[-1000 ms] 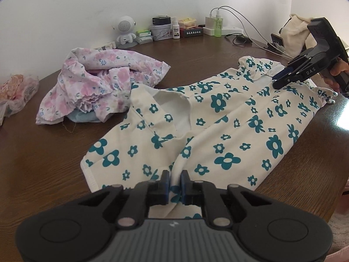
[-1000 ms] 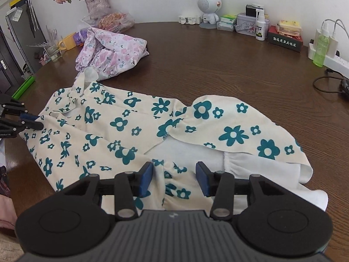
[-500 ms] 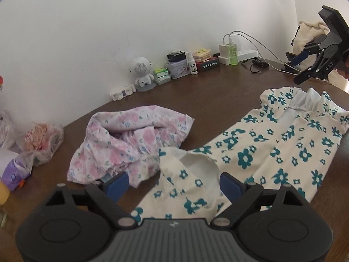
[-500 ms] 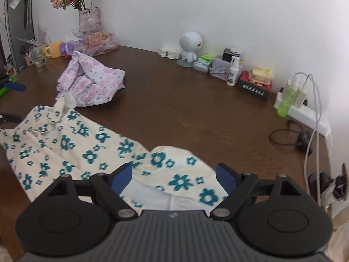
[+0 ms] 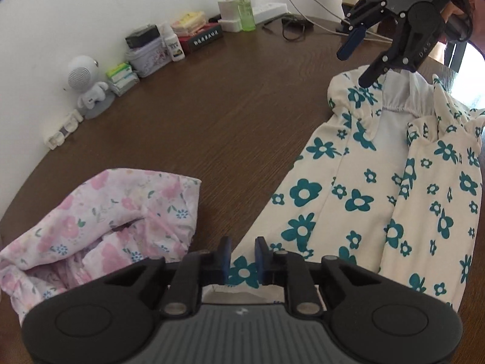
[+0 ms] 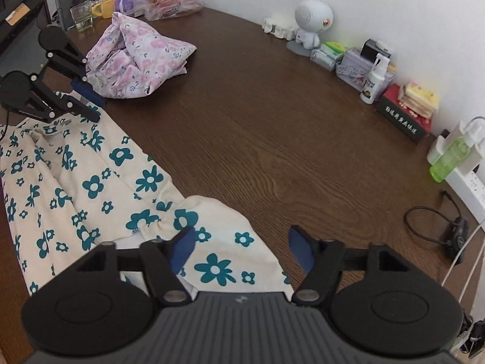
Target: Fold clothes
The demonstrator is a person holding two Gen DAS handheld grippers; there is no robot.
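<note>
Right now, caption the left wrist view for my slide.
Left gripper closing on the flowered dress's edge; pink clothes beside it.

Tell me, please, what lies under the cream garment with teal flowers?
Under the cream garment only the brown wooden table shows, around its edges. Whatever the cloth covers directly is hidden, so nothing else can be confirmed beneath it.

The left wrist view looks steeply down along its gripper (image 5: 242, 257), close over one end of the garment (image 5: 379, 188), and faces the wall. The right wrist view sits close over the other end (image 6: 127, 188) and also faces the wall. Both views share the table (image 5: 218, 115), the pink cloth (image 6: 136, 57) and the white figure (image 5: 86, 86).
</note>
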